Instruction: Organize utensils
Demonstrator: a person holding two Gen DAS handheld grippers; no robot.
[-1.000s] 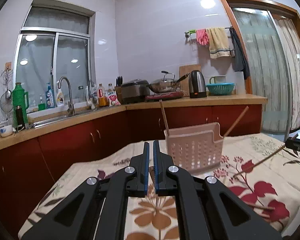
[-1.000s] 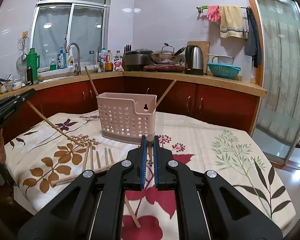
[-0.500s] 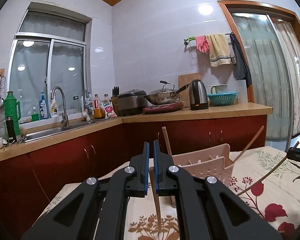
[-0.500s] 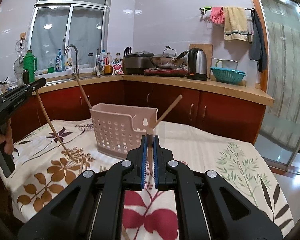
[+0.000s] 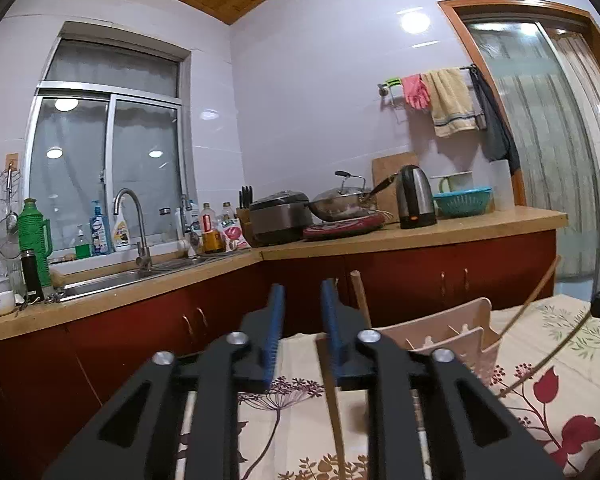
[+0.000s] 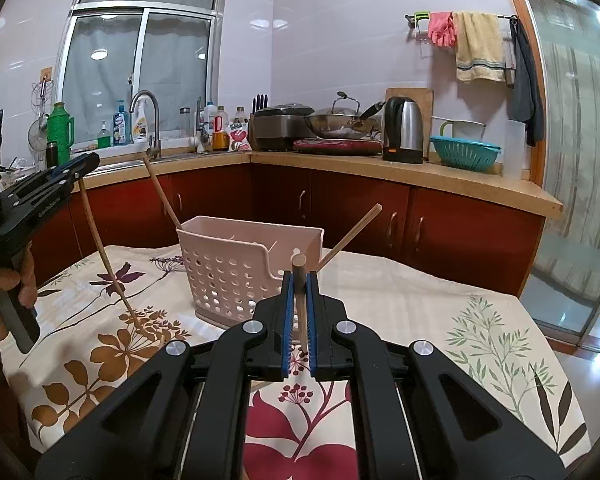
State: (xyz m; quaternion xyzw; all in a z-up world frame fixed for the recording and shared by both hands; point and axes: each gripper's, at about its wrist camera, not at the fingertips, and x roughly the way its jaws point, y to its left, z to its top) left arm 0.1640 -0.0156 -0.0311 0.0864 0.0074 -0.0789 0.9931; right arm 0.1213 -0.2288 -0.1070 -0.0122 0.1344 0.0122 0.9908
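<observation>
step: chopsticks being loaded into basket (image 6: pixel 236 264) | left gripper (image 5: pixel 302 322): opening, chopstick (image 5: pixel 332 396) loose between | right gripper (image 6: pixel 299 312): clamped on chopstick (image 6: pixel 300 296) | next: basket at 12 o'clock, tip to be lowered in

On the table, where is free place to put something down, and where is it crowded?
Free: the tablecloth right of the pink basket, toward the table's far right corner. Crowded: left of the basket, where a chopstick hangs slanted from the left gripper.

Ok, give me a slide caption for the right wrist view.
Right gripper clamps an upright chopstick before the pink basket on the floral tablecloth.
</observation>
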